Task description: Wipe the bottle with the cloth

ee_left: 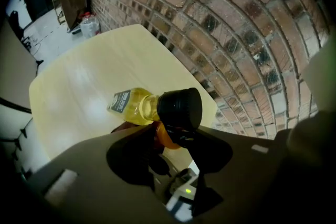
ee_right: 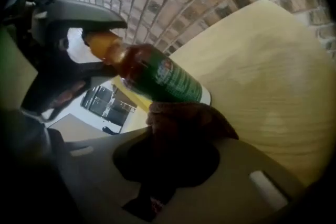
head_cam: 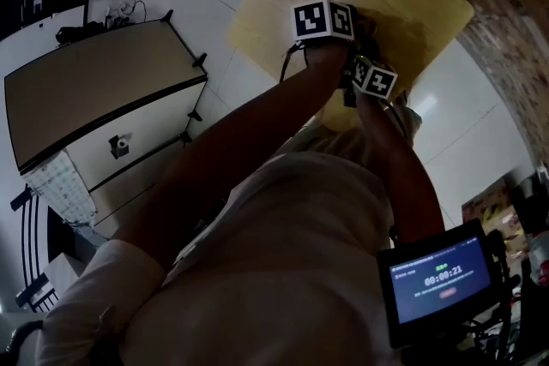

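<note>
The left gripper (ee_left: 167,140) is clamped on the neck of the bottle (ee_left: 135,106), holding it tilted above the yellow tabletop (ee_left: 89,68), while to its right the dark red cloth (ee_right: 181,115), pinched in the closed right gripper (ee_right: 176,136), touches the bottle's labelled side.

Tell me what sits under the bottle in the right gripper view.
A dark red cloth bunches up against the lower side of the bottle, with the light wooden table beyond. The stretch of bottle behind the cloth is covered and cannot be seen.
</note>
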`<state>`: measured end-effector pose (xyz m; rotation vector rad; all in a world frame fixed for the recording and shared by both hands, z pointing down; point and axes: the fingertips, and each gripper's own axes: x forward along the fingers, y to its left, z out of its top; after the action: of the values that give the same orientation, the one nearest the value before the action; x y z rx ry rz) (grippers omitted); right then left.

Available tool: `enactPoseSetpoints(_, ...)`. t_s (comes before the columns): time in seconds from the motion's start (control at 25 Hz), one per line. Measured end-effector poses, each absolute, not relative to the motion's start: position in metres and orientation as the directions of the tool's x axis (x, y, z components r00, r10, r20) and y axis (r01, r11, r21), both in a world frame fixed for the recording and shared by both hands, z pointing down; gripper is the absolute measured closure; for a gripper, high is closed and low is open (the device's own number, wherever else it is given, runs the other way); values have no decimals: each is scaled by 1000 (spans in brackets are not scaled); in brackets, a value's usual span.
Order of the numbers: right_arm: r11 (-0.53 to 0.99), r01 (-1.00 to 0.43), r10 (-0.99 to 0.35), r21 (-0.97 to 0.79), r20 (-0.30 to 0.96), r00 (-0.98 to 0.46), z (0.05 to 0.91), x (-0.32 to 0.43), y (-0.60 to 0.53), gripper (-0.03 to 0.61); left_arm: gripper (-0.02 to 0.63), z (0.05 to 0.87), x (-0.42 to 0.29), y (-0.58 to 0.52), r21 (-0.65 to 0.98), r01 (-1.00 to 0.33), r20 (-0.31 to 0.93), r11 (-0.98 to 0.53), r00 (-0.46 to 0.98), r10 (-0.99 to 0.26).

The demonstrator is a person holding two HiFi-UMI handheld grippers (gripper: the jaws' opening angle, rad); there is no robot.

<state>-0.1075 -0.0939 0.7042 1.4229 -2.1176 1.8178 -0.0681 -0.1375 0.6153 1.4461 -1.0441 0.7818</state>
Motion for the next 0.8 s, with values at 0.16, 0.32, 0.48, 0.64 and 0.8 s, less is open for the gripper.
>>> enactPoseSetpoints(0.16,-8,-571,-624,-821,450,-639,688,-91,-67,517,343,619,-73,-129,416,-896,875,-157,442,-198)
enactPoseSetpoints(0.32,18,-607,-638,-795,458,-619,673,-39,-46,517,232,633,-82,-111,423,-875,855,-235,471,-219)
enactPoseSetpoints(0.48,91,-695,-665,-713,476,-576,634,45,-54,517,224,635,-74,-94,449,-871,826,-199,490,-280)
enactPoseSetpoints(0.64,247,-741,-714,-625,400,-574,574,78,-90,517,232,605,-89,-82,425,-862,785,-277,503,-362)
enactPoseSetpoints(0.8,335,-775,-750,-536,346,-564,538,107,-124,515,345,573,-108,-92,342,-892,745,-296,449,-494)
